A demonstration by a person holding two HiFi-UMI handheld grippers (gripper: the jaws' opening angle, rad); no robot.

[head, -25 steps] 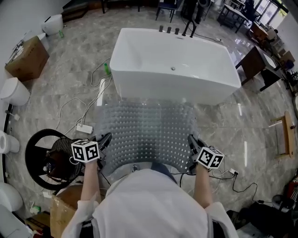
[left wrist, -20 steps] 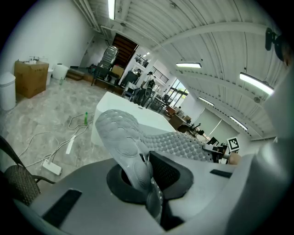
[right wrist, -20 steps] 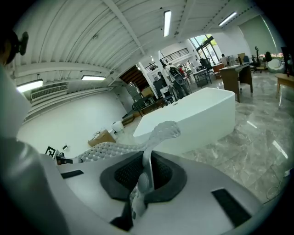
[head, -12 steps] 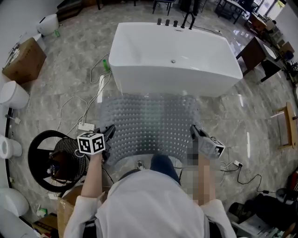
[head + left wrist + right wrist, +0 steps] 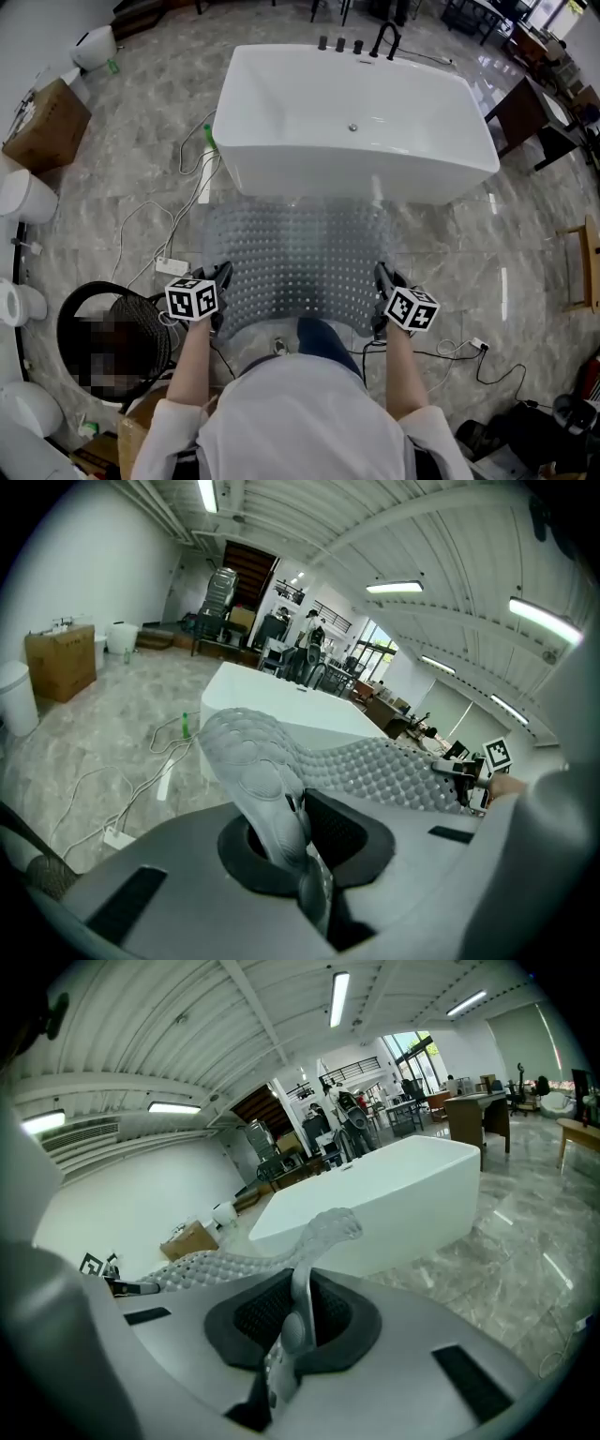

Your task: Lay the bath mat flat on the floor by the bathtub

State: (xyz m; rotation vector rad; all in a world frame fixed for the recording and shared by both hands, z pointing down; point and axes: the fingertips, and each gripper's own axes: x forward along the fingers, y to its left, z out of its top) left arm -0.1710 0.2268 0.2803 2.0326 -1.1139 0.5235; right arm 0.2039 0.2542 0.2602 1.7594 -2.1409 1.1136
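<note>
The clear, bubble-studded bath mat [image 5: 298,251] hangs spread between my two grippers, in front of the white bathtub [image 5: 352,117]. My left gripper [image 5: 221,278] is shut on the mat's near left corner, and the mat [image 5: 281,771] curls up out of its jaws. My right gripper [image 5: 381,278] is shut on the near right corner, where the mat's edge [image 5: 319,1232] stands up between its jaws. The mat's far edge lies close to the tub's base.
White cables and a power strip [image 5: 172,266] lie on the marble floor left of the mat. A black round stool [image 5: 98,342] stands at the lower left. A cardboard box [image 5: 42,117] and white toilets [image 5: 19,192] line the left side. More cable [image 5: 459,352] runs at the right.
Both grippers have moved forward toward the tub and lower with the mat held between them. The mat's far edge now sits nearer the tub's base.
</note>
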